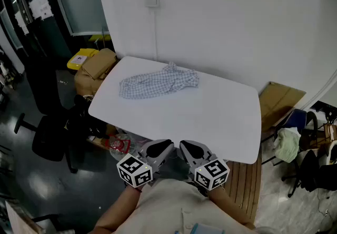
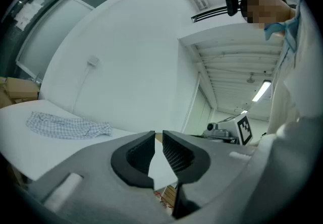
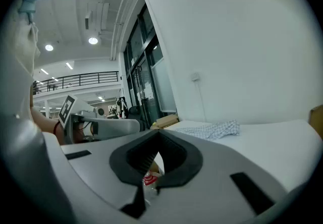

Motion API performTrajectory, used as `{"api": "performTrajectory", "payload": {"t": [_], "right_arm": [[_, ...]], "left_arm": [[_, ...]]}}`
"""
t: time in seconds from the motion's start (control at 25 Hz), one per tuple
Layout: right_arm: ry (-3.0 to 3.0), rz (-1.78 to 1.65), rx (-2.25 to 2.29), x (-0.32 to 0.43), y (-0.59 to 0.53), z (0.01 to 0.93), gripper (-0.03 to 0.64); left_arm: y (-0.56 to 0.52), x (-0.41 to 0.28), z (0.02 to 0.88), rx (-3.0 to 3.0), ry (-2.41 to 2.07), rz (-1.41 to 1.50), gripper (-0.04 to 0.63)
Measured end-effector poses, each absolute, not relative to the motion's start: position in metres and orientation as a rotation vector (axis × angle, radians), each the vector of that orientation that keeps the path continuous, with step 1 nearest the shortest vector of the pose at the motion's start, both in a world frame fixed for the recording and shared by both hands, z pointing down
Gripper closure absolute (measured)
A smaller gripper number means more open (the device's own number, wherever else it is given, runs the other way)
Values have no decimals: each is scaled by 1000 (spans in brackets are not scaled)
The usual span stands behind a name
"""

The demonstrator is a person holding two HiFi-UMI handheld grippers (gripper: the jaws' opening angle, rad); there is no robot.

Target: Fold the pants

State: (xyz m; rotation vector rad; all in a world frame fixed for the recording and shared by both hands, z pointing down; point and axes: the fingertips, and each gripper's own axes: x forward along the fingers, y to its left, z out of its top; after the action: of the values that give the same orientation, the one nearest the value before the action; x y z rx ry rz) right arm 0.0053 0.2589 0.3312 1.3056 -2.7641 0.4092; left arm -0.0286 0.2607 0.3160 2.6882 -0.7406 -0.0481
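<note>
The pants (image 1: 158,83) are light blue-and-white checked cloth, lying crumpled in a long heap on the far left part of the white table (image 1: 210,117). Both grippers hover side by side at the table's near edge, well short of the pants, with nothing in them. My left gripper (image 1: 158,149) shows a narrow gap between its tips (image 2: 158,134). My right gripper (image 1: 192,149) has its tips together (image 3: 159,133). The left gripper view shows the pants (image 2: 68,126) to the left on the table (image 2: 20,137). The right gripper view has the pants (image 3: 214,129) ahead on the table (image 3: 272,140).
Cardboard boxes (image 1: 97,64) and a yellow object (image 1: 80,59) stand past the table's left end. A black office chair (image 1: 50,138) is at the left. Flat cardboard (image 1: 279,98) and chairs with clothes (image 1: 295,143) are at the right. The white wall runs behind the table.
</note>
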Motion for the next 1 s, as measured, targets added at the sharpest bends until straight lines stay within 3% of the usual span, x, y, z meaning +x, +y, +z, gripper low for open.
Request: {"api": "performTrajectory", "payload": {"t": [1.0], "right_arm": [[-2810,485,1226,-15,245,338,598]], "left_arm": [[246,-41,330,2662,-735,-17,545]]}}
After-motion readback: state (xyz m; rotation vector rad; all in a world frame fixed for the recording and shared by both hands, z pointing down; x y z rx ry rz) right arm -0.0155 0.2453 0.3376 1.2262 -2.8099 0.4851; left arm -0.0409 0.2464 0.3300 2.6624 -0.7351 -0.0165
